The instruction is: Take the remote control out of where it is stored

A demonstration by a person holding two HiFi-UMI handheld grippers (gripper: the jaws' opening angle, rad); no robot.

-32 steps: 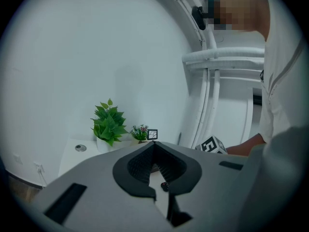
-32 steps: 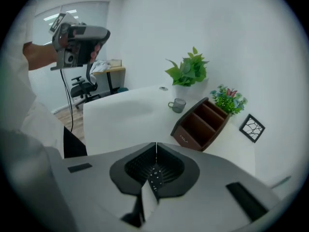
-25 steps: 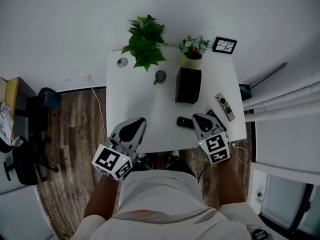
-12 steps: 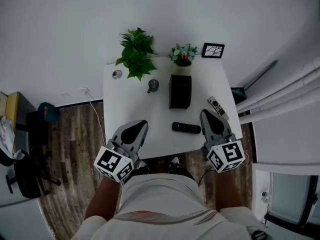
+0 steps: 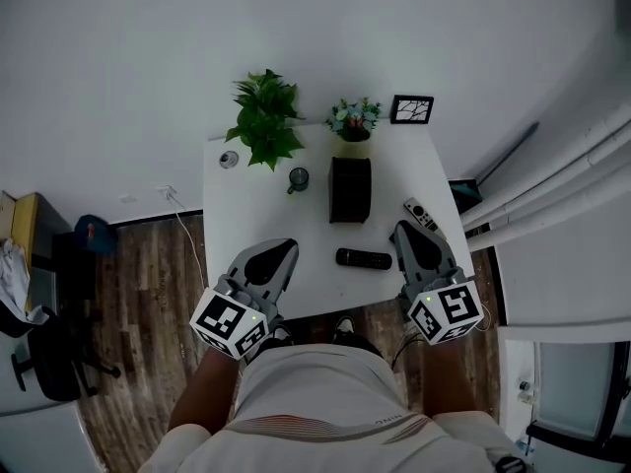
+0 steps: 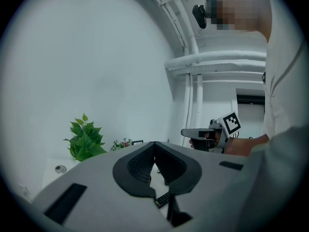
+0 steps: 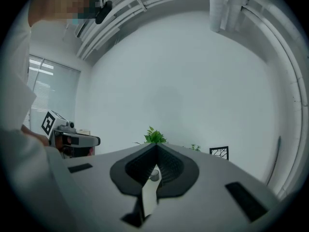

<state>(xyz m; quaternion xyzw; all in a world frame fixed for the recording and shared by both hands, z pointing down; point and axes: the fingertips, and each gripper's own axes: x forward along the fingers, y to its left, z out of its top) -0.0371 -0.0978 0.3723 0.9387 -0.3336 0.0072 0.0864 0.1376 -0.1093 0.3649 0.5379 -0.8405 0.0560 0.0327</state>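
Observation:
A black remote control (image 5: 364,258) lies flat on the white table (image 5: 246,215) near its front edge, in front of a dark upright box (image 5: 350,189). Through the gap under the jaws, the left gripper view shows a piece of the black remote (image 6: 162,200). My left gripper (image 5: 281,250) hangs shut and empty over the table's front left part, its tips meeting (image 6: 154,144). My right gripper (image 5: 403,230) is shut on nothing, raised to the right of the black remote and apart from it, its tips also meeting (image 7: 156,145).
A light grey remote (image 5: 421,213) lies by the table's right edge. At the back stand a leafy plant (image 5: 263,118), a small flower pot (image 5: 354,120) and a picture frame (image 5: 411,109). A cup (image 5: 299,178) and a small round object (image 5: 229,159) sit further left. White pipes (image 5: 552,205) run on the right.
Both grippers have risen from the table, which looks smaller. The right gripper has left the black remote and moved right and up; the remote stays flat on the table.

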